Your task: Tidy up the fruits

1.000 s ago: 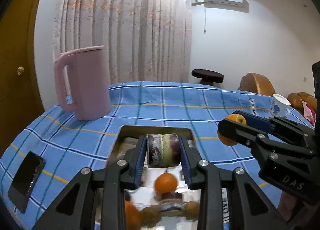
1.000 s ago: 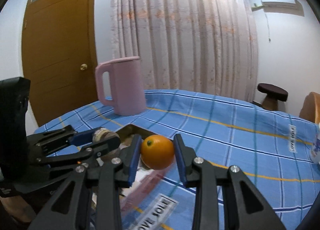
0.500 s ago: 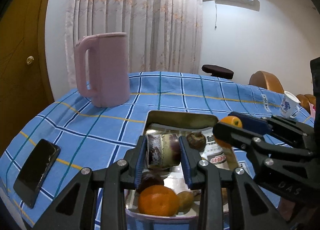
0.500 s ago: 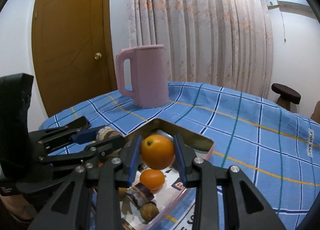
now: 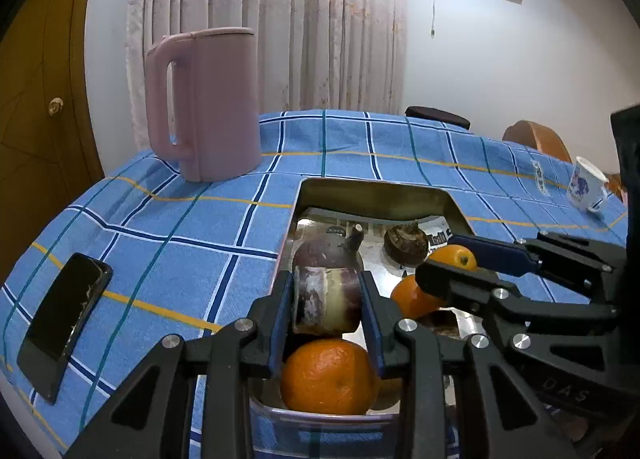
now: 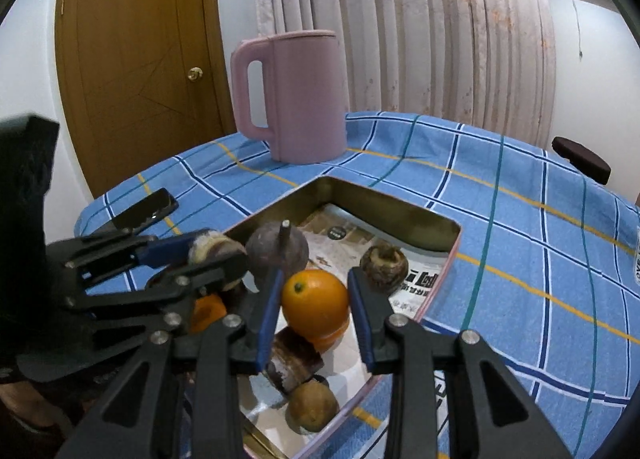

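Note:
My left gripper (image 5: 326,297) is shut on a short purple sugarcane piece (image 5: 325,301), held just above the metal tray (image 5: 376,195). Over the same tray, my right gripper (image 6: 314,301) is shut on a small orange (image 6: 315,302). In the left wrist view the right gripper (image 5: 456,265) comes in from the right with its orange (image 5: 452,257). Lying in the tray are a big orange (image 5: 330,377), another orange (image 5: 414,297), a dark purple round fruit (image 6: 277,248), a brown water chestnut (image 6: 385,264), a cane piece (image 6: 294,365) and a small brown fruit (image 6: 313,407).
A pink jug (image 5: 204,105) stands on the blue checked tablecloth (image 5: 192,227) behind the tray. A black phone (image 5: 66,317) lies at the left edge. A white patterned cup (image 5: 586,185) is far right. Printed paper (image 6: 416,283) lines the tray.
Both grippers have come down and forward over the tray with their loads still held. The tray and its fruit now fill more of both views, and the jug looks closer.

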Tool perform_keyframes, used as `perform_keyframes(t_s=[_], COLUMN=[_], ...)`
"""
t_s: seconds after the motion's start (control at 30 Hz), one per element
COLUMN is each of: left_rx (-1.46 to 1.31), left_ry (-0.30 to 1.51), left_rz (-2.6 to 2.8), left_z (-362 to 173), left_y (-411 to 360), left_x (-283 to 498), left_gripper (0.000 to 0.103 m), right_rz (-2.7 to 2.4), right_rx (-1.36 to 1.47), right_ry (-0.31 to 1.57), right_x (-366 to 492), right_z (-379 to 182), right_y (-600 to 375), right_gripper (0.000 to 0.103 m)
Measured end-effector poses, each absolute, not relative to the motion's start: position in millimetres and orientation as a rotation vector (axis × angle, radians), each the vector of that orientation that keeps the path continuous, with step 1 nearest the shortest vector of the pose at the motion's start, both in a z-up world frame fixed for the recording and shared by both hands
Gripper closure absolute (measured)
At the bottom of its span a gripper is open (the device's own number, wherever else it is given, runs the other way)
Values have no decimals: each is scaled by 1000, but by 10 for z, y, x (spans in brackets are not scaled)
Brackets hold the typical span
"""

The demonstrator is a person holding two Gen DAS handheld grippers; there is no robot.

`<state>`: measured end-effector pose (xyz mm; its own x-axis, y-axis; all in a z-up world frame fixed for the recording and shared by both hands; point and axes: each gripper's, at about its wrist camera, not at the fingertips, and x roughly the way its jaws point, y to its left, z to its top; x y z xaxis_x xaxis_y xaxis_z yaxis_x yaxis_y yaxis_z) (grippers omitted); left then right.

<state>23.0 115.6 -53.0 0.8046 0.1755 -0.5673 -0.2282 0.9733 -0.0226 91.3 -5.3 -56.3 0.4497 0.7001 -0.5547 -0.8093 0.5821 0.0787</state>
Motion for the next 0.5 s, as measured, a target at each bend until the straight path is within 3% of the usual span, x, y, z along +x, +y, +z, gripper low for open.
perform_keyframes(t_s=[0.17,0.2,0.23,0.3,0.33,0.43,0.5], left_rx=[-94,-98,-108,-128,-129,-126,-134], left_ry=[597,598,599,600,598,579,567], left_rz=[219,221,224,208,207,243,236], left_z=[-528,-523,-513,-490,-472,-410,-374], left_y=[1157,1163,1177,1191,1184,1185,1193], left_x=[190,179,157,126,107,57,30], left_gripper=[68,67,62,58,57,38,35], right_rz=[949,942,942,961,964,963,963], right_rx=[-209,-205,-196,-165,-160,-156,-145], right_ry=[583,575,571,564,560,541,528], right_x=[886,870,866,851,842,795,771], right_z=[-569,-559,-550,-514,-498,-433,-380], right_y=[-80,-105,-128,-189,-205,-247,-286], right_gripper=[64,57,48,41,38,37,34])
